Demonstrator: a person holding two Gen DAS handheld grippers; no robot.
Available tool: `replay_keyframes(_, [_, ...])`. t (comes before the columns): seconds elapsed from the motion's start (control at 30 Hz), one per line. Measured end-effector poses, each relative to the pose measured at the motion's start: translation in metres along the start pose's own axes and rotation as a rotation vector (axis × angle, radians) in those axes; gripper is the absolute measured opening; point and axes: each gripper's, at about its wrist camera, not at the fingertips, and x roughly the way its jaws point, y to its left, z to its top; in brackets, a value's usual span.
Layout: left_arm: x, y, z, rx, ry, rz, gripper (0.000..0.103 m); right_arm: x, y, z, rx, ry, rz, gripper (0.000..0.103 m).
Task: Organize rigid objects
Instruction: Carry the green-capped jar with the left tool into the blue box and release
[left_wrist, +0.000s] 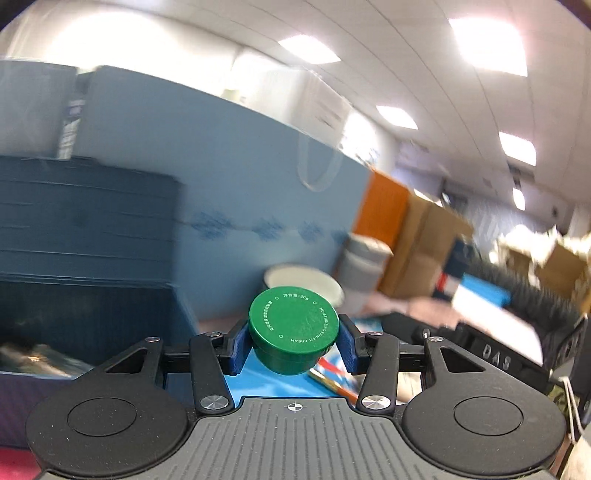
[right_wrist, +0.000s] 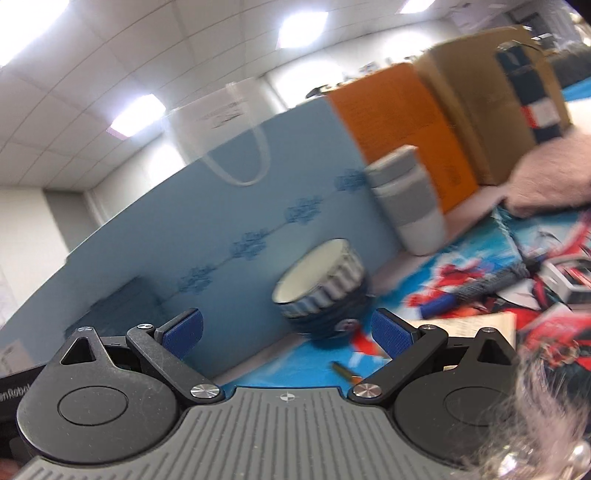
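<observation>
Left wrist view: my left tool (left_wrist: 294, 341) is pinching the green cream jar (left_wrist: 293, 330) between its blue pads (left_wrist: 236, 345), carrying it clear above the tabletop (left_wrist: 258, 384), with the dark blue box (left_wrist: 85, 258) at left. Right wrist view: my right tool (right_wrist: 287, 334) is standing spread and empty, facing the ribbed bowl (right_wrist: 325, 284) near the blue bag (left_wrist: 236, 177). I am judging this the transport step; next I am needing a steady lowering into a chosen spot before loosening the pads.
</observation>
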Motion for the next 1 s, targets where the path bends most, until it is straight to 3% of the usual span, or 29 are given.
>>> replay_keyframes(0.17, [-0.029, 0.046, 0.016, -0.148, -0.077, 0.078, 0.046, 0.018, 0.070, 0.013, -0.195, 0.056, 0.037, 0.101])
replay_keyframes(0.33, [-0.044, 0.089, 0.021, -0.267, -0.120, 0.173, 0.046, 0.037, 0.124, 0.018, -0.206, 0.079, 0.145, 0.103])
replay_keyframes(0.5, [-0.021, 0.097, 0.023, -0.225, -0.015, 0.253, 0.046, 0.054, 0.140, 0.005, -0.192, 0.109, 0.210, 0.103])
replay_keyframes(0.67, [0.031, 0.094, 0.021, -0.168, 0.128, 0.338, 0.046, 0.062, 0.124, 0.006, -0.182, 0.115, 0.126, 0.103])
replay_keyframes(0.8, [0.063, 0.089, 0.017, -0.155, 0.227, 0.381, 0.046, 0.059, 0.117, 0.013, -0.188, 0.083, 0.117, 0.103])
replay_keyframes(1.0, [0.088, 0.090, 0.016, -0.138, 0.308, 0.443, 0.047, 0.069, 0.101, 0.016, -0.147, 0.123, 0.123, 0.103])
